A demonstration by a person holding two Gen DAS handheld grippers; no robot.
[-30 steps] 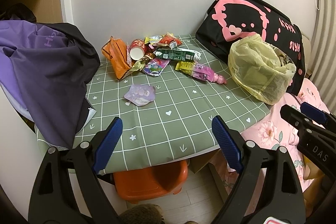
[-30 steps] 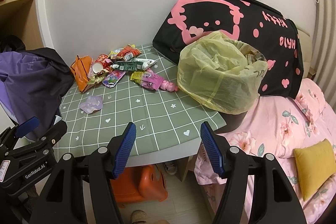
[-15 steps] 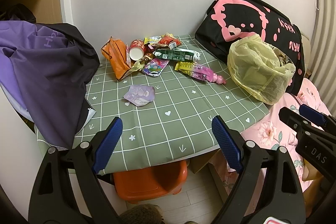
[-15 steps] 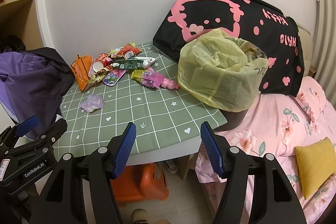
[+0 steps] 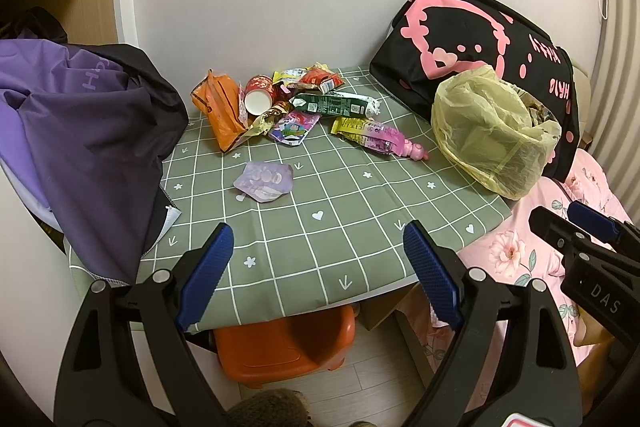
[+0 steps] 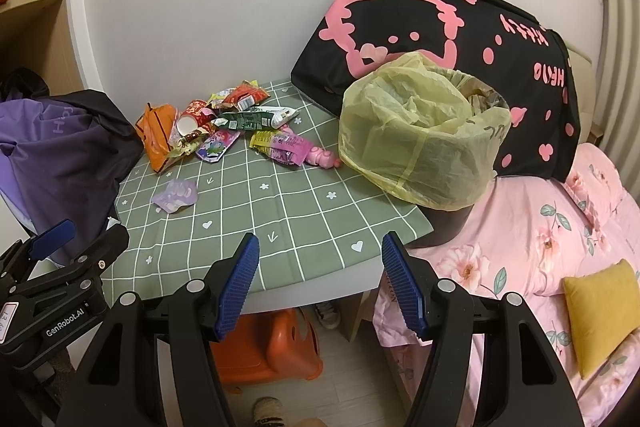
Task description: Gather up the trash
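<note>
From the left wrist view we see our left hand-held gripper (image 5: 316,267) held over the near edge of the counter (image 5: 352,227), its blue fingers spread wide with nothing between them. The counter wears a green checked cloth. At its far side, near the wall, lies a heap of trash: an orange wrapper (image 5: 222,109), a red paper cup (image 5: 258,95) on its side with the mouth toward us, a dark green packet (image 5: 334,105), and a yellow and pink wrapper (image 5: 374,137) a little apart to the right. A pale purple wrapper (image 5: 266,181) lies alone, nearer to us than the heap. A purple jacket (image 5: 76,131) hangs over the counter's left edge. At the right corner stands a bin lined with a yellow bag (image 5: 492,137), in front of a black and pink cushion (image 5: 472,39). Our right hand-held gripper (image 5: 576,227) shows at the right edge, over pink bedding. An orange stool (image 5: 284,343) sits under the counter.

From the right wrist view, our right gripper's blue fingers (image 6: 402,291) also stand well apart, empty, over the counter's near edge. The bin, trash already inside it, sits just right of centre, touching the counter's corner. The heap lies beyond on the left, the purple wrapper apart from it. A yellow pillow (image 6: 604,307) rests on the bed. The left gripper shows at the lower left.
</note>
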